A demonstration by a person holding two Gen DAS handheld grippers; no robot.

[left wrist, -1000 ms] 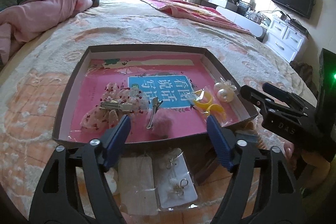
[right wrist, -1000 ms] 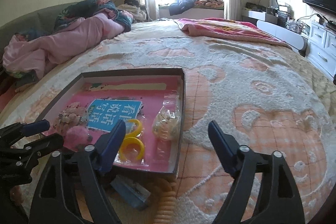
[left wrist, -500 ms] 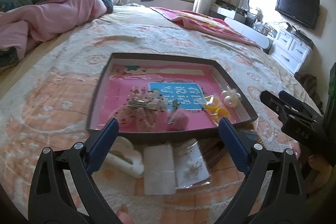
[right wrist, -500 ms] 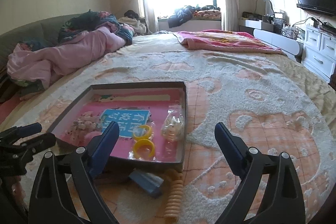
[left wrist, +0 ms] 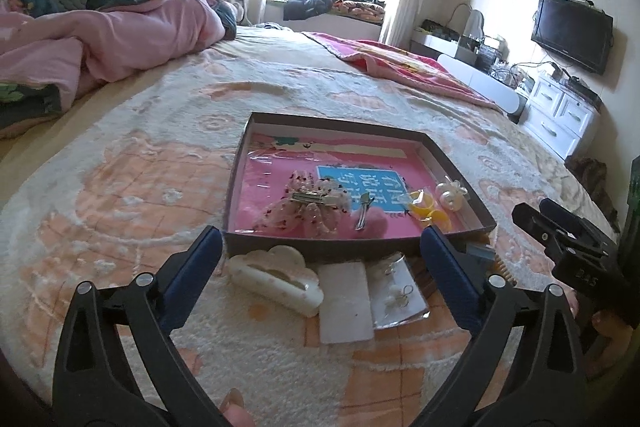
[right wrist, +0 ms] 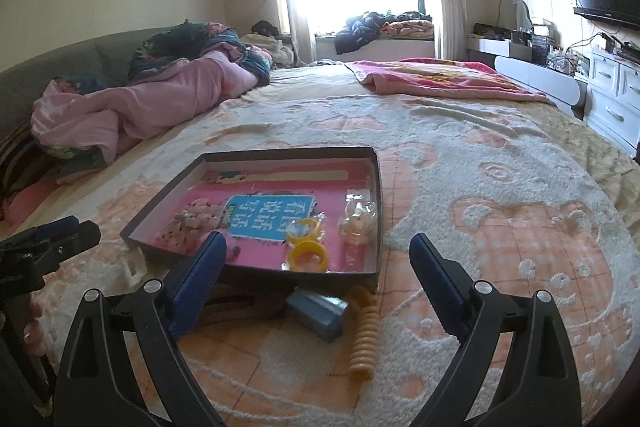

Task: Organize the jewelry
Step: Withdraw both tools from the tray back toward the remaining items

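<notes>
A dark shallow box with a pink floor lies on the bed. It holds a floral hair bow, a pink pompom clip, yellow rings and bagged pearls. In front of the box lie a cream claw clip, a white card and bagged earrings. My left gripper is open above them and empty. My right gripper is open and empty over the box's near edge, with a blue case and an orange comb below.
The patterned blanket covers the bed all around. Pink bedding is piled at the far left and a pink cloth at the far side. A TV and white drawers stand at the right wall.
Both grippers have pulled back and up from the box, so more of the bed and the claw clip show. Both stay open and empty.
</notes>
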